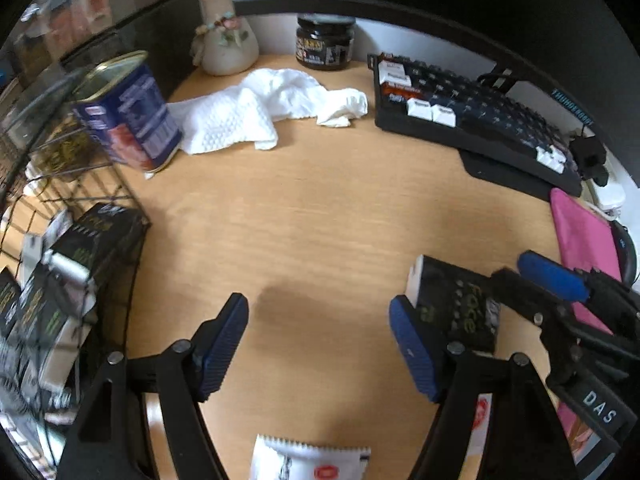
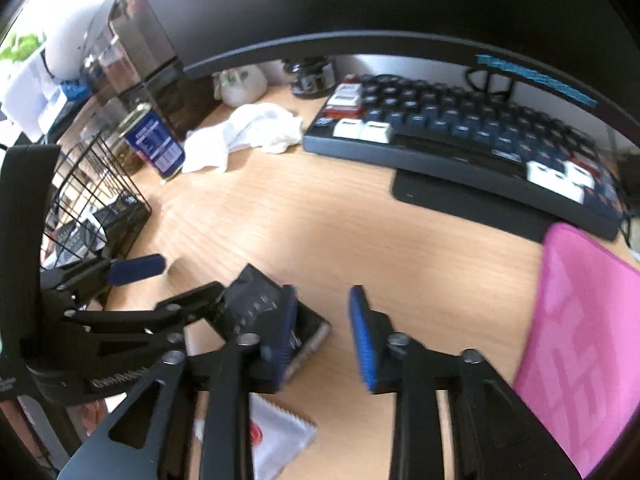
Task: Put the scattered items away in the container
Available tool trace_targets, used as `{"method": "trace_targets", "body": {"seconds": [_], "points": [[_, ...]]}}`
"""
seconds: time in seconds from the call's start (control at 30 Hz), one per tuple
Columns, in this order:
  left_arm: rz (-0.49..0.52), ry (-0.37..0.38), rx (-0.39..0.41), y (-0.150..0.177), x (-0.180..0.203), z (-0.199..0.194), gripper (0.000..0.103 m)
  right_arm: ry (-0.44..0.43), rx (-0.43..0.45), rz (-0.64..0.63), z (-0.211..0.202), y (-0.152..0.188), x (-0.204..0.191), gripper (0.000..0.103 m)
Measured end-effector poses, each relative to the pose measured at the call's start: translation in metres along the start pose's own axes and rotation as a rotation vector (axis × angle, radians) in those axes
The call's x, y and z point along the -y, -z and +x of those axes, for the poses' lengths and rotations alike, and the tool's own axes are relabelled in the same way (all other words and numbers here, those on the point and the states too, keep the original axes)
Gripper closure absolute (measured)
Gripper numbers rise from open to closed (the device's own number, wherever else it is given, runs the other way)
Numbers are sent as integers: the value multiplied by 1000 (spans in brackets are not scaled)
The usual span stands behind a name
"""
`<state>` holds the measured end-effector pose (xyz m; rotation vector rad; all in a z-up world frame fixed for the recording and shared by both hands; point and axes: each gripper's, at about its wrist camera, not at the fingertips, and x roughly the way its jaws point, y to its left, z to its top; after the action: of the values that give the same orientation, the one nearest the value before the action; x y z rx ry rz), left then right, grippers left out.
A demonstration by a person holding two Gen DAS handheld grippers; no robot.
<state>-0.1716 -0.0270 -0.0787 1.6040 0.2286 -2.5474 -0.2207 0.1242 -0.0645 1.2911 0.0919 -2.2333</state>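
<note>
A black wire basket (image 1: pixel 138 256) (image 2: pixel 120 184) at the desk's left holds several black boxes. One more black box (image 1: pixel 456 308) (image 2: pixel 256 300) lies flat on the wooden desk. My left gripper (image 1: pixel 318 348) stands open over bare desk, and that box lies just outside its right finger. My right gripper (image 2: pixel 324 336) is open too. Its left finger overlaps the box's near edge, and only desk shows between the pads. A white sachet (image 1: pixel 312 464) (image 2: pixel 280 436) lies at the near edge, beneath both grippers.
A blue tin (image 1: pixel 128 112) stands beside the basket, with a crumpled white cloth (image 1: pixel 260 108) behind it. Further back are a vase (image 1: pixel 228 44) and a dark jar (image 1: pixel 325 42). A keyboard (image 1: pixel 472 116) spans the right rear and a pink pad (image 2: pixel 576 340) the right.
</note>
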Motion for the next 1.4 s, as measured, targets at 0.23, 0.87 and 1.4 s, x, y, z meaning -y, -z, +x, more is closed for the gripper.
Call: {"method": "trace_targets", "body": {"seconds": [0.23, 0.87, 1.4], "points": [[15, -12, 19, 30, -19, -19, 26, 11, 3, -10, -27, 39, -8, 38], [-44, 19, 38, 47, -49, -26, 26, 169, -8, -75, -9, 67, -55, 39], [44, -35, 45, 24, 0, -20, 26, 122, 22, -15, -41, 68, -8, 66]]}}
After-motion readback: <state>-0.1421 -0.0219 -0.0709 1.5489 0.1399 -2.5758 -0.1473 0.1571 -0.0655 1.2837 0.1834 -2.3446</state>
